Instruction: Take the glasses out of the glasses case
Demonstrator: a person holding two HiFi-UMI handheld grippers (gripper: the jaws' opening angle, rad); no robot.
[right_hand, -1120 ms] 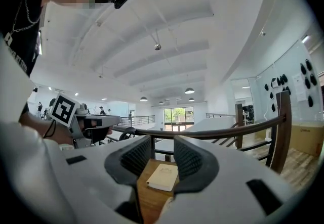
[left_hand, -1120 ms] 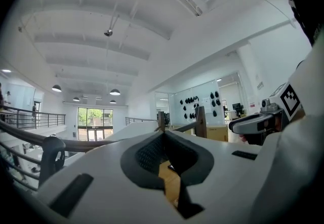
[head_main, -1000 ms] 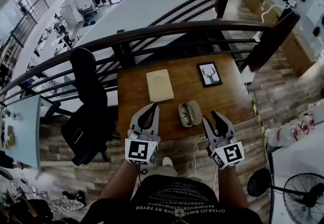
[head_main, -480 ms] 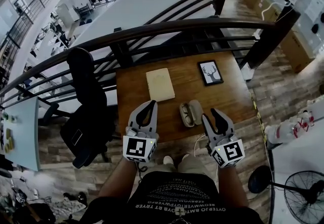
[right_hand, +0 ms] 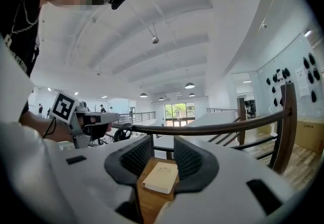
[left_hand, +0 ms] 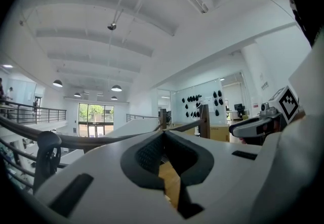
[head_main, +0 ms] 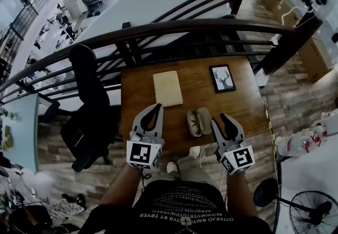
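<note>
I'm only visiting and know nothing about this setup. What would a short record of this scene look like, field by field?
Table: wooden table beside a dark railing
On it: cream book, framed deer picture, glasses case
Case: open, near the front edge; glasses seem to lie inside
Left gripper: jaws together, empty
Right gripper: jaws apart, empty
Case position: between the two grippers; neither appears to touch it

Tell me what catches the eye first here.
The open glasses case sits near the front edge of the wooden table, with the left gripper and right gripper poised on either side. Behind it lie a cream book and a framed deer picture.
</note>
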